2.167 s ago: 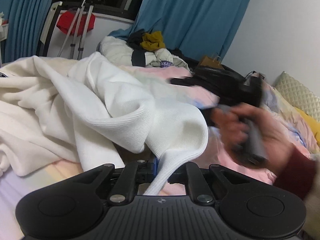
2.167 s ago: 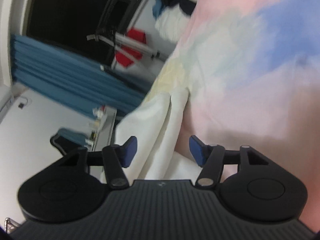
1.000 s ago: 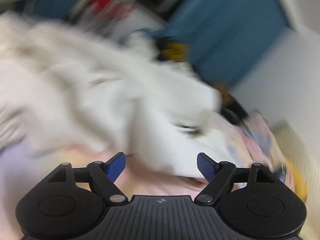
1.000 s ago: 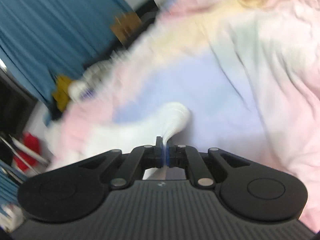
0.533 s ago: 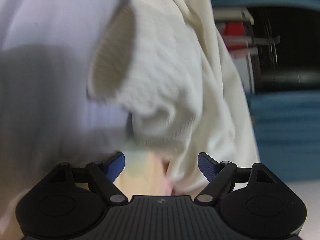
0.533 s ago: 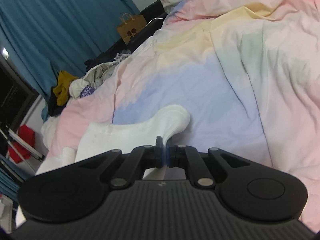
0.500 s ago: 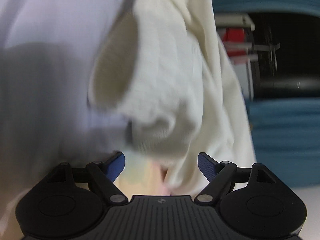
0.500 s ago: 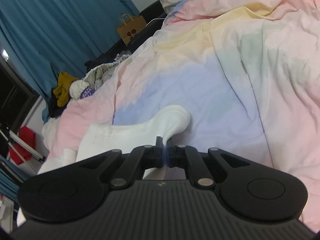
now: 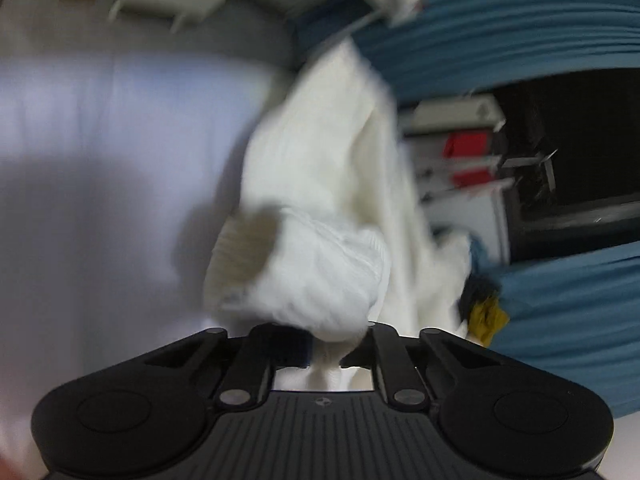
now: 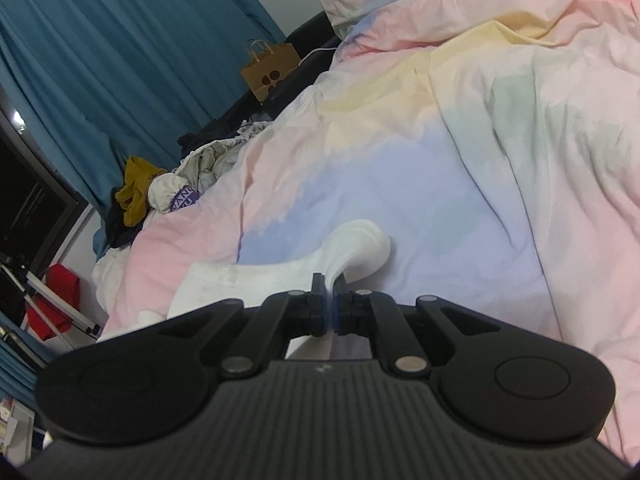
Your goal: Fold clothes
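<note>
The left gripper (image 9: 327,350) was clamped on a bunched fold of the white sweater (image 9: 320,216), which rose toward twelve o'clock. The right gripper (image 10: 330,314) pinched the sweater's cuff (image 10: 360,250) over the pastel duvet (image 10: 460,168).

Motion-blurred throughout the left wrist view; left hand-held gripper (image 9: 326,346) fingertips buried under white garment (image 9: 320,216). Garment's far end cut off.
</note>
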Tool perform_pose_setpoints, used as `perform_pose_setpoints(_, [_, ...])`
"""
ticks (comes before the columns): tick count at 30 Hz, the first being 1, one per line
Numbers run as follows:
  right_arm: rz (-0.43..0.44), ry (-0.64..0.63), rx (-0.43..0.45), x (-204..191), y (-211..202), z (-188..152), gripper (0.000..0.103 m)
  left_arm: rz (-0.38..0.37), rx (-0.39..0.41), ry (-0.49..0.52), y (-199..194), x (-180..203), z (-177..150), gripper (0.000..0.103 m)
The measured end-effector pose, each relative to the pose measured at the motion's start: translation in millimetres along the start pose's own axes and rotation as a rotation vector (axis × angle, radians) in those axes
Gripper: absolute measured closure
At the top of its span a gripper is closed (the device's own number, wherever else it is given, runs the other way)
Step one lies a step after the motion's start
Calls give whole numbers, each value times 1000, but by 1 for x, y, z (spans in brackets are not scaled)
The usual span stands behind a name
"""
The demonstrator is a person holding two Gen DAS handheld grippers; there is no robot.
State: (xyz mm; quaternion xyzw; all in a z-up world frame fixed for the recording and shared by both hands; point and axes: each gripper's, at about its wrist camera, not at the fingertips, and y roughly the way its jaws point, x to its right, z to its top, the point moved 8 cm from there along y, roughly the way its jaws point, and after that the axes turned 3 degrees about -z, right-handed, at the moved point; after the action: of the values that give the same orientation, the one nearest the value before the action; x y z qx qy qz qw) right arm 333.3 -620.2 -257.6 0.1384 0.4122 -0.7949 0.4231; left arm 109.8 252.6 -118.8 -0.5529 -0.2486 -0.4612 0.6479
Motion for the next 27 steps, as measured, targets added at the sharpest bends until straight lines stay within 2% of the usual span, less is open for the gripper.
perform_pose_setpoints(2, [-3, 18, -15, 4, 1, 0, 97, -2, 106, 44, -37, 5, 30, 96])
perform_pose_setpoints(3, [-7, 38, -28, 7, 2, -1, 97, -2, 124, 40, -45, 2, 34, 96])
perform_pose_setpoints(7, [-38, 85, -79, 17, 6, -7, 97, 10, 143, 4, -63, -23, 30, 96])
perform_pose_setpoints(10, [-37, 75, -89, 13, 3, -7, 97, 14, 131, -78, -74, -51, 32, 96])
perform_pose_setpoints(11, [3, 67, -68, 6, -2, -1, 97, 17, 131, -83, -78, -56, 32, 96])
perform_pose_setpoints(12, [78, 63, -19, -3, -13, 8, 97, 24, 134, -73, -83, -57, 31, 96])
perform_pose_setpoints(14, [229, 41, 116, -21, -44, 31, 98, 39, 140, -48, -92, -61, 31, 96])
perform_pose_setpoints(16, [304, 6, 224, -29, -76, 48, 98, 56, 139, -24, -92, -62, 33, 96])
perform_pose_setpoints(18, [279, 46, 214, -20, -85, 53, 98, 66, 117, -23, -85, -62, 30, 96])
perform_pose_setpoints(21, [59, 60, 82, 16, -63, 31, 98, 77, 90, -13, -71, -67, 32, 95])
perform_pose_setpoints(23, [-139, 16, -55, 44, -41, 6, 98, 86, 77, -7, -65, -69, 32, 95])
perform_pose_setpoints(25, [-213, 48, -169, 68, -23, -15, 98, 96, 65, -1, -59, -71, 32, 93])
perform_pose_setpoints(26, [-222, 51, -192, 73, -19, -20, 97, 111, 62, 7, -57, -73, 33, 91])
perform_pose_setpoints(27, [-224, 42, -177, 70, -22, -19, 97, 132, 61, 17, -55, -74, 35, 89])
